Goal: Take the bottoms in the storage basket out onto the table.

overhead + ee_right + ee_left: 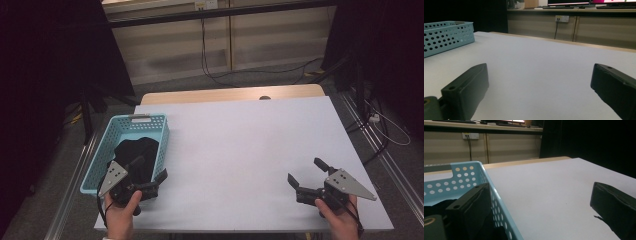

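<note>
White table. Blue basket sits at the table's left edge, about 9 o'clock from the table's centre in the high view, its long axis running toward 1 o'clock. A black cloth lies bunched inside it, toward the near half.

Left gripper, held in the left hand, is at 7 o'clock on the table, at the basket's near right corner. Jaws wide apart, nothing between the pads. In the left gripper view one jaw stands over the inside of the basket above the dark cloth, the other over bare table; the basket's perforated right wall runs up between them (so the jaws straddle that wall). Whether the inner jaw touches the cloth: cannot tell.

Right gripper, held in the right hand, is at 5 o'clock, well apart from the basket. It points toward 10 o'clock. Jaws wide apart, empty; in the right gripper view there is bare table between them, and the basket shows far off at 10 o'clock.

Beyond the table's far edge: a wall socket with a cable hanging from it.
</note>
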